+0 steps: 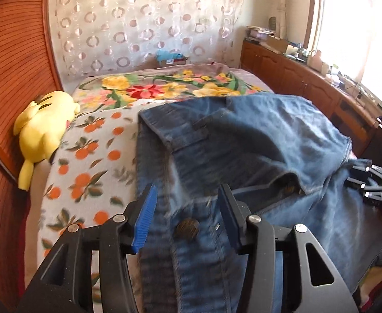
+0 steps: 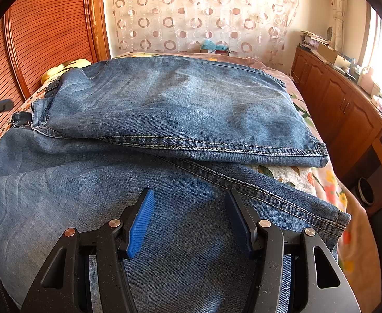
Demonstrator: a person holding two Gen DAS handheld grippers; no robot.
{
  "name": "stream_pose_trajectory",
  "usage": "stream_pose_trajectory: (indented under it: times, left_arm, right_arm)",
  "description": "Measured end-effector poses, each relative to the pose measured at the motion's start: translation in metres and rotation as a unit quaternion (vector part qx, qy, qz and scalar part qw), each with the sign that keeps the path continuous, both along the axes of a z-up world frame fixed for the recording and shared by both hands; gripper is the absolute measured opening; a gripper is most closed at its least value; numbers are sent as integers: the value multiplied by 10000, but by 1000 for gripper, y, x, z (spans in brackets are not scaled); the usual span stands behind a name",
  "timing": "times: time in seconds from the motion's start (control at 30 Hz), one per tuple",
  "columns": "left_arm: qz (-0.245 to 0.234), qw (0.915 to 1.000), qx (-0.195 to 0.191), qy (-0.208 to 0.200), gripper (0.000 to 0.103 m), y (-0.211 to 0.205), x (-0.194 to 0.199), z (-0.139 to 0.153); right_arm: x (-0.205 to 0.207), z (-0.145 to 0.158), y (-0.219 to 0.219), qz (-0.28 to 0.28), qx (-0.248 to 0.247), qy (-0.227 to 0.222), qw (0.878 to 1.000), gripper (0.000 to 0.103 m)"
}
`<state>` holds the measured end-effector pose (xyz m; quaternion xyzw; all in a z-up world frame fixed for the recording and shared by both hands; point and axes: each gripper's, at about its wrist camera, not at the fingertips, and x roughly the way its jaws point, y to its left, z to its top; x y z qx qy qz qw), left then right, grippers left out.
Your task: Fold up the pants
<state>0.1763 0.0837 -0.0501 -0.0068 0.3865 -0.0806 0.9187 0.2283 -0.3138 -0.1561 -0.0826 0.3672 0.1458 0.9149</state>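
Note:
Blue jeans lie on the bed, folded over themselves, so that one layer rests across the other. In the left wrist view my left gripper stands open. The waistband and its dark button lie between the fingers, and the pads do not press on the cloth. In the right wrist view my right gripper hangs open just above a jeans leg, holding nothing. Part of the right gripper also shows at the right edge of the left wrist view, on the denim.
The bed has a blanket with an orange-fruit print and a floral cover behind it. A yellow plush toy lies against the wooden headboard on the left. Wooden cabinets with clutter on top line the right side under a bright window.

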Motion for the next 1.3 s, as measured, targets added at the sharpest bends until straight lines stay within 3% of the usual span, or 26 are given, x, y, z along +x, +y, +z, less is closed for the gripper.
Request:
stream_pose_trajectory:
  times: [0.1, 0.3, 0.47, 0.57, 0.6, 0.67, 0.73, 0.87, 0.97, 1.1, 1.2, 1.3]
  left_arm:
    - [0, 9997, -165, 194, 50, -4, 21, -4]
    - [118, 9979, 150, 618, 48, -14, 63, -27]
    - [218, 9949, 94, 983, 48, -9, 81, -44]
    - [117, 9954, 192, 933, 44, -15, 80, -44]
    - [28, 9953, 213, 942, 30, -18, 79, -45]
    - [-138, 9950, 482, 863, 25, -29, 74, -43]
    - [-158, 9945, 639, 814, 10, -32, 71, -41]
    - [-97, 9967, 610, 520, 8, -29, 63, -23]
    - [-104, 9990, 397, 192, 8, -23, 55, 3]
    - [-31, 9984, 471, -308, 7, -20, 46, 37]
    - [-138, 9987, 402, -280, 7, -20, 45, 47]
    - [-214, 9979, 583, -156, 7, -26, 45, 40]
  right_arm:
    - [0, 0, 0, 0, -2, -2, 10000, 59]
    - [0, 0, 0, 1, 0, -2, 10000, 59]
    - [0, 0, 0, 2, 1, -2, 10000, 59]
    - [1, 0, 1, 3, 0, 1, 10000, 59]
    - [0, 0, 1, 2, 2, -3, 10000, 59]
    - [0, 0, 1, 2, 0, -4, 10000, 59]
    - [0, -1, 2, -3, 7, -6, 10000, 59]
    - [1, -2, 4, -8, 0, -8, 10000, 59]
    - [1, -2, 3, -8, -3, -11, 10000, 59]
    - [1, -2, 4, -9, -1, -10, 10000, 59]
    - [1, -2, 5, -11, -8, -11, 10000, 59]
    - [1, -2, 5, -11, -11, -13, 10000, 59]
